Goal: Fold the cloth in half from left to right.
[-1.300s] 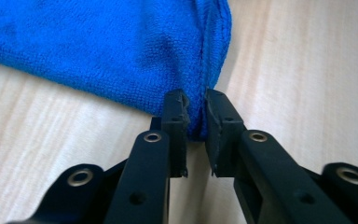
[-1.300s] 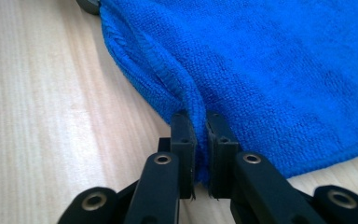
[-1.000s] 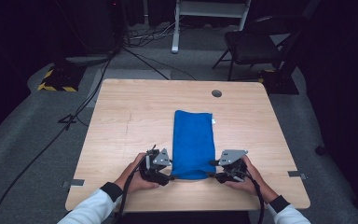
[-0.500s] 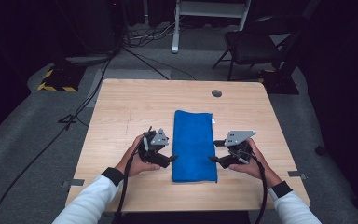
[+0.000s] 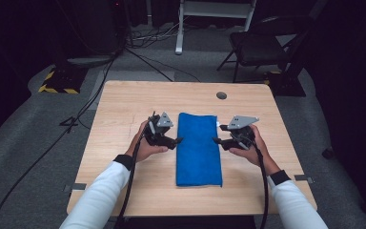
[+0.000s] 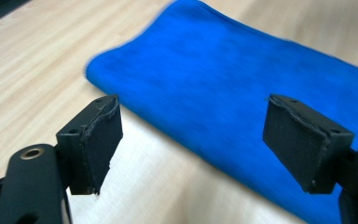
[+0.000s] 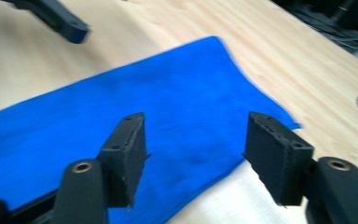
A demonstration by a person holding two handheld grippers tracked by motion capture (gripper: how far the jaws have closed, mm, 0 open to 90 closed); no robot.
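A blue folded towel [image 5: 198,148] lies flat and lengthwise in the middle of the wooden table [image 5: 124,109]. My left gripper [image 5: 176,141] is open at the towel's left edge, nothing between its jaws. In the left gripper view the towel [image 6: 242,93] spreads just beyond the open gripper [image 6: 207,144]. My right gripper [image 5: 218,140] is open at the towel's right edge, near its far half. From the right gripper view the towel [image 7: 135,107] lies under and past the open gripper [image 7: 196,156], and the other gripper's jaw tip [image 7: 60,18] shows at top left.
A round cable hole [image 5: 221,95] sits in the table near its far edge. Behind the table stand a dark folding chair [image 5: 262,47] and a white stand [image 5: 209,14], with cables on the grey floor [image 5: 38,143].
Both grippers have moved away from the table's near edge along the towel's sides, toward its far half. The towel lies flat and has not shifted.
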